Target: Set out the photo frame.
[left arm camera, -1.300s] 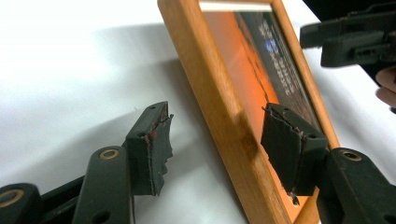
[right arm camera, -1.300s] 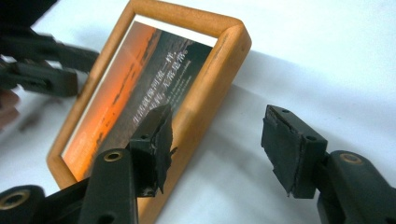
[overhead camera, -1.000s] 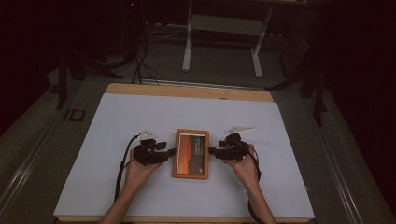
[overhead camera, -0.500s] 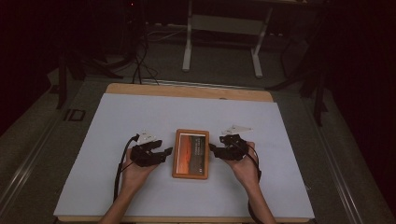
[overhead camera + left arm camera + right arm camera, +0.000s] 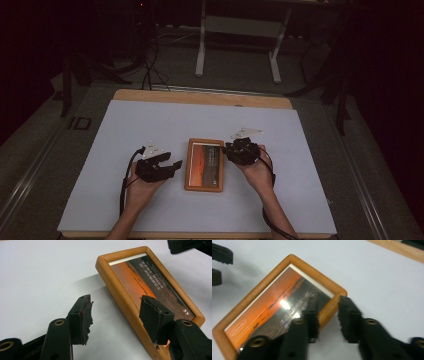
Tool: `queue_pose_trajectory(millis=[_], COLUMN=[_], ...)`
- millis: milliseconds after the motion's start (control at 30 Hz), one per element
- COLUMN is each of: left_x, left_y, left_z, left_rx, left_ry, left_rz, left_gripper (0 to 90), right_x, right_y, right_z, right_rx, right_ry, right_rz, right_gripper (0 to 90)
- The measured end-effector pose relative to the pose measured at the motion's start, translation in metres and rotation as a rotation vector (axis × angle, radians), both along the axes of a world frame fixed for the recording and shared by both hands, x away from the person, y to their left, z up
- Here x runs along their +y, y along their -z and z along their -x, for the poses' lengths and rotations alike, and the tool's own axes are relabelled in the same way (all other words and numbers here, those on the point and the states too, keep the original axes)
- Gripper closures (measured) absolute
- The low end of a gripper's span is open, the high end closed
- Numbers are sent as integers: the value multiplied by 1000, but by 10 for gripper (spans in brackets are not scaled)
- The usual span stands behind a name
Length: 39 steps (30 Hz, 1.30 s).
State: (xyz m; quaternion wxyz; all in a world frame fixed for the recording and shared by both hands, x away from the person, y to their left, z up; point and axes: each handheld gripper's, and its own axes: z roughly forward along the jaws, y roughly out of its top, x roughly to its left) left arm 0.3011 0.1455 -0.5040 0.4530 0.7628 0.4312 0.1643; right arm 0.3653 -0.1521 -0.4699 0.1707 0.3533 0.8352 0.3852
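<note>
right gripper view: sunset print's pale text | picture frame (image 5: 204, 165): flat mid-table between grippers | left gripper (image 5: 170, 165): spread, one jaw over frame edge | right gripper (image 5: 328, 317): just closing, astride frame rim, gap remains

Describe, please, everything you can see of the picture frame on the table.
The picture frame is a small rectangle of light, wood-looking material with rounded corners. It holds an orange sunset print with small white lettering under glossy, reflecting glazing. It lies flat, face up, on the pale table cover. The right gripper straddles its rim near one corner; whether the pads press is unclear.
</note>
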Motion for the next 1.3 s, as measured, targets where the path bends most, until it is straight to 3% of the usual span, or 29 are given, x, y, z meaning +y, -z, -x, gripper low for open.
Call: queue_pose_trajectory(millis=[133, 300, 433, 1300], left_x=[-1, -3, -4, -8], left_y=[0, -1, -3, -5], left_z=[3, 7, 9, 10], left_rx=[0, -2, -4, -3], left_ry=[10, 28, 40, 55], left_rz=[-5, -4, -6, -6], left_gripper=[432, 434, 434, 426], right_x=[7, 19, 24, 28], right_y=[0, 2, 5, 16], right_z=[-5, -11, -17, -28], right_rx=[-28, -49, -48, -33], right_ry=[-13, -49, -45, -37], right_rz=[28, 82, 99, 103], right_gripper=[898, 900, 900, 900])
